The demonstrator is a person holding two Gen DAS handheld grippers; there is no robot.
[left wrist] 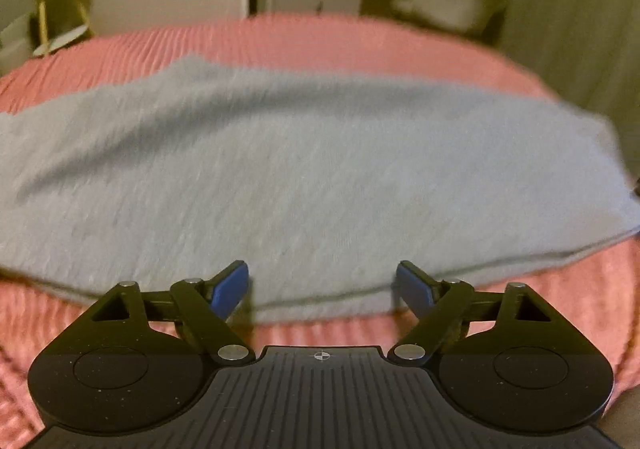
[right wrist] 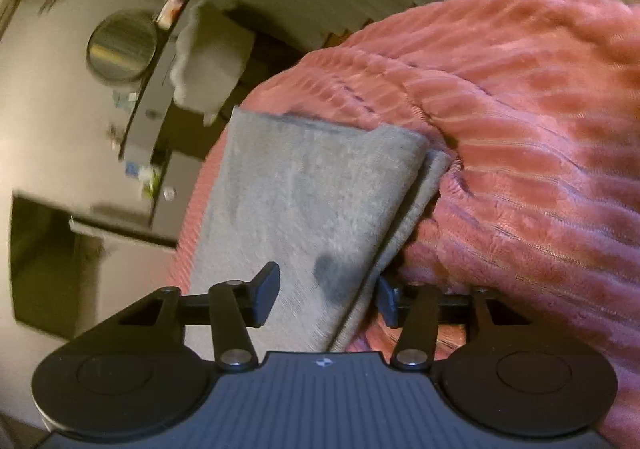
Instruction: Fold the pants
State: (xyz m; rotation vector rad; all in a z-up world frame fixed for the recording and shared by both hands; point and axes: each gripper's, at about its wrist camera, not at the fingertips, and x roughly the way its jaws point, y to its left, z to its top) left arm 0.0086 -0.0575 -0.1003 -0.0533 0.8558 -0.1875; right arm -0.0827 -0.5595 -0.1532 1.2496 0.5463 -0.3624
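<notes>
The soft grey knit pants (left wrist: 304, 177) lay flat on the pink ribbed bedspread (left wrist: 320, 41), folded over so two layers showed at one edge. They sat near the front side of the bedspread, with pink showing all around them.

The left gripper (left wrist: 322, 289) hung just over the near edge of the pants. Its blue fingertips (left wrist: 230, 289) were spread wide and held nothing.

The right gripper (right wrist: 326, 299) was at one end of the pants (right wrist: 312, 201), tipped on its side. Its fingers were spread too, one on each side of the layered edge. I could not tell if they touched the cloth.

Here is what could go wrong. The right fingers might close on only the top layer, so the bottom one would stay behind and the fold would come out crooked. They might also pinch the fluffy bedspread (right wrist: 520, 169) just beside the pants and drag it along. If one end went up before the other, the pants could slide and bunch up. Both pictures were blurry, so aiming might be hard.
</notes>
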